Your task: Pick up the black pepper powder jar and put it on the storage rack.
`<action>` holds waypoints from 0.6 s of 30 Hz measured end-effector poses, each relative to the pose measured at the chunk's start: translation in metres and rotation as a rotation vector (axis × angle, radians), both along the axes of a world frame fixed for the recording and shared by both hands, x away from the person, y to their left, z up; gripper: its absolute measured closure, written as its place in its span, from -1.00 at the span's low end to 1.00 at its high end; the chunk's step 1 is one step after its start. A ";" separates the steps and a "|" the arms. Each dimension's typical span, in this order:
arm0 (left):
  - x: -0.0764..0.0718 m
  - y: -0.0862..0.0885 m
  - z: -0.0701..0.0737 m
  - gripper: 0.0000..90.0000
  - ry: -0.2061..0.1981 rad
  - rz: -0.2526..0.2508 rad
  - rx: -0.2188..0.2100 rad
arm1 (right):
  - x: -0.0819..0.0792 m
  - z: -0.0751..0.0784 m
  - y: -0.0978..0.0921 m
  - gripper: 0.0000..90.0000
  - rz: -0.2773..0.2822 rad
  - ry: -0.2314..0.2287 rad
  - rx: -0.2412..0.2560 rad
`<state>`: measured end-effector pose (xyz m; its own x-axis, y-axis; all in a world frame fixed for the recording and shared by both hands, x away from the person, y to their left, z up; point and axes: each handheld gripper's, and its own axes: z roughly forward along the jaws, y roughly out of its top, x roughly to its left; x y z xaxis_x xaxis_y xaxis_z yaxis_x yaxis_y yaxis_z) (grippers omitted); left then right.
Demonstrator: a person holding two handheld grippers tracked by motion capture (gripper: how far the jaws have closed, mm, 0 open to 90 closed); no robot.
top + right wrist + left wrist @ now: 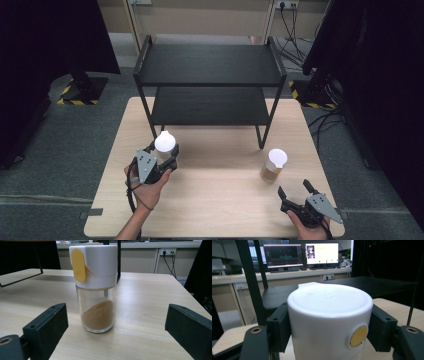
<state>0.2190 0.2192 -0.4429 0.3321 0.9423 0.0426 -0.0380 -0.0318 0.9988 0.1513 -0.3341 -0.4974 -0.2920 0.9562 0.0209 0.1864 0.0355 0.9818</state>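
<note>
My left gripper (162, 152) is shut on a white-capped jar (165, 142) at the table's left, just in front of the black shelf rack (210, 75). In the left gripper view both pads press the white cap (329, 312), which carries a round yellow dot. A second jar (274, 166) with a white cap, yellow tab and brown powder stands upright at the right. My right gripper (296, 190) is open near the front right corner, a short way in front of that jar (96, 287), which lies centred between the jaws but beyond them.
The two-tier black shelf rack stands at the back of the wooden table (215, 210); both shelves are bare. One rack leg (263, 135) comes down near the powder jar. Black stands flank the table on the floor.
</note>
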 end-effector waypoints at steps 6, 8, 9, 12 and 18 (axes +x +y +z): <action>0.000 -0.004 0.015 -0.31 -0.042 0.002 -0.007 | 0.000 0.000 0.000 -0.89 -0.001 -0.001 0.000; 0.001 -0.005 0.019 -0.31 -0.054 0.001 -0.012 | 0.000 0.000 0.000 -0.89 -0.002 -0.001 0.000; 0.001 -0.005 0.022 -0.31 -0.059 0.002 -0.012 | 0.000 0.000 0.000 -0.89 -0.002 -0.001 0.000; 0.003 -0.007 0.028 -0.31 -0.074 0.002 -0.017 | 0.000 0.000 0.000 -0.89 -0.002 -0.001 0.001; 0.005 -0.009 0.039 -0.31 -0.103 0.006 -0.031 | 0.000 0.000 0.000 -0.89 -0.004 -0.001 0.003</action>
